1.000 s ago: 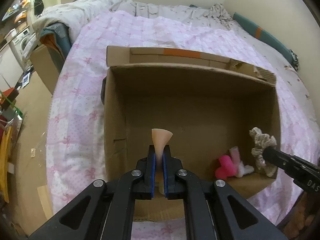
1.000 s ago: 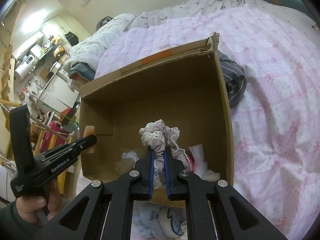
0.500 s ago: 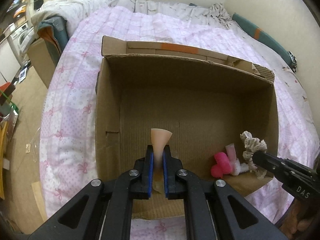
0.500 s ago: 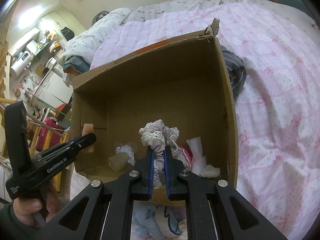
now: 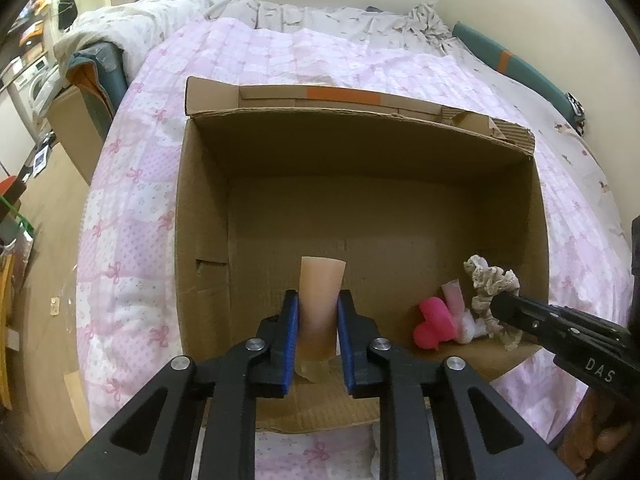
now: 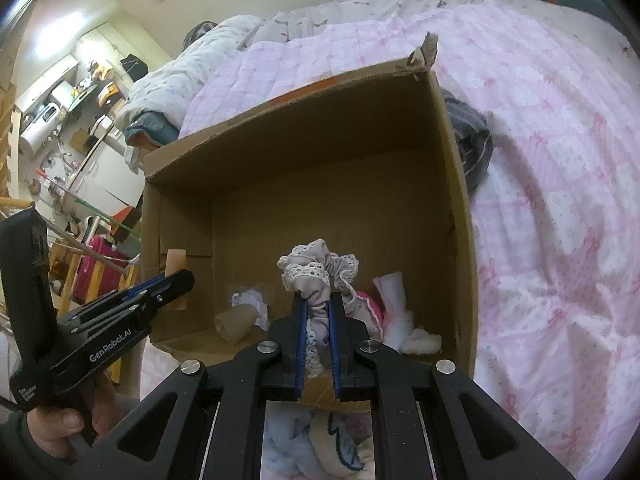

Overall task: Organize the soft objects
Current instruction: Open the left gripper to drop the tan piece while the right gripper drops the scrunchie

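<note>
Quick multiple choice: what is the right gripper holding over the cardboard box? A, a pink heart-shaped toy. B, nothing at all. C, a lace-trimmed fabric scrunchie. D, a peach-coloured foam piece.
C: in the right wrist view the right gripper has its blue pads pinched on the lace-trimmed scrunchie, above the open cardboard box.

My fingers (image 5: 294,334) are matt black plastic with blue rubbery pads. The peach foam piece (image 5: 320,300) looks smooth and matt, the cardboard box (image 5: 200,240) dull and ribbed, the scrunchie (image 6: 320,276) lace-edged cloth, the bed quilt (image 5: 132,216) soft stitched cotton.
</note>
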Demonstrator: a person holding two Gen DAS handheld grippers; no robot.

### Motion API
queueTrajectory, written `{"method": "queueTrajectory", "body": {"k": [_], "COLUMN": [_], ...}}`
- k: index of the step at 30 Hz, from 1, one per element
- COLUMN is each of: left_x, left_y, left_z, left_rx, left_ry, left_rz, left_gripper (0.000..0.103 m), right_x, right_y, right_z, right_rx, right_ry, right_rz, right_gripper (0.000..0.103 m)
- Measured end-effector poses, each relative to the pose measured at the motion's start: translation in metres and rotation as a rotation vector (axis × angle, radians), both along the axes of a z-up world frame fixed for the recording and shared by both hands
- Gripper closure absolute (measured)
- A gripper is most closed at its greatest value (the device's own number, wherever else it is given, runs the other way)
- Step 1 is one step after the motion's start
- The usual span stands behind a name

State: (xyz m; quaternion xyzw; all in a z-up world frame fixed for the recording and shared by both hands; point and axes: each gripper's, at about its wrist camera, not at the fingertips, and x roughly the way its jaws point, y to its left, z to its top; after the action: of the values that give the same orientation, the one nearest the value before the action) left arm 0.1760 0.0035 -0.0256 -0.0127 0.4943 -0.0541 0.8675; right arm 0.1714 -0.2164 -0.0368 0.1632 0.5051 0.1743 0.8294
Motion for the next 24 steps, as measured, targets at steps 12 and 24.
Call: {"method": "queueTrajectory", "body": {"k": [12, 24], "left_x": [-0.005, -0.004], "left_y": [-0.003, -0.002], "left_z": [0.003, 0.001], "left_rx": [0.006, 0.006], "left_ry": [-0.02, -0.005], "left_rz": [-0.016, -0.004], "left_gripper": [0.047, 0.047], "right_x": [0.001, -0.002], "right_y": [-0.006, -0.021], "right_z": [-0.001, 0.002], "right_rx": [0.052, 0.093], "right_ry": [0.009, 0.003], "right_rz": [-0.019, -0.094], "right_gripper": [0.061, 0.018]}}
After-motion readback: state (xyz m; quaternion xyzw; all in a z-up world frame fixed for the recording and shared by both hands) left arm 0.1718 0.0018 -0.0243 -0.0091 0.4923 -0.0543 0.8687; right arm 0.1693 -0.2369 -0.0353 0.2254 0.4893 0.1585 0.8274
